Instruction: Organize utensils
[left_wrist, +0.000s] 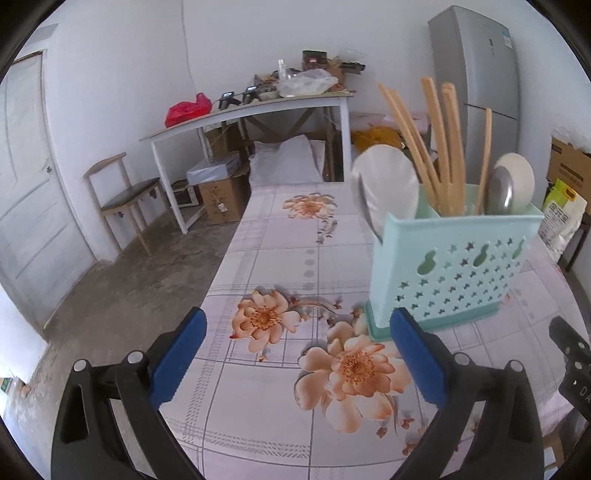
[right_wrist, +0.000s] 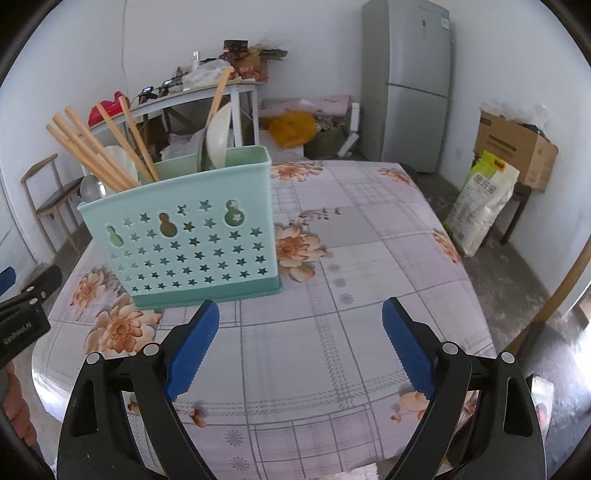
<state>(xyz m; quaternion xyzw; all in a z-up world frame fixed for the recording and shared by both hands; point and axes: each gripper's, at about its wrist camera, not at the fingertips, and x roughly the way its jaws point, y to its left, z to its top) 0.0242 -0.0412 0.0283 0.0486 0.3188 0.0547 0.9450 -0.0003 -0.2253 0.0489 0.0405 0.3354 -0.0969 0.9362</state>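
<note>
With chopsticks (left_wrist: 439, 147) and spoons (left_wrist: 384, 188) already standing in the holder (right_wrist: 184, 236) ahead, we judge sorting nearly done, both grippers (left_wrist: 297, 365) (right_wrist: 301, 347) open and empty

"GenRobotAI" on left tongs (right_wrist: 26, 314) body, other labels illegible

1. Utensil holder (right_wrist: 192, 236): pale green plastic, smooth, matt (pierced with stars).
2. Chopsticks (left_wrist: 439, 147): plain wood, matt.
3. Spoon (left_wrist: 502, 192): metal, glossy.
4. Tablecloth (right_wrist: 332, 295): floral cloth, slightly sheened.
</note>
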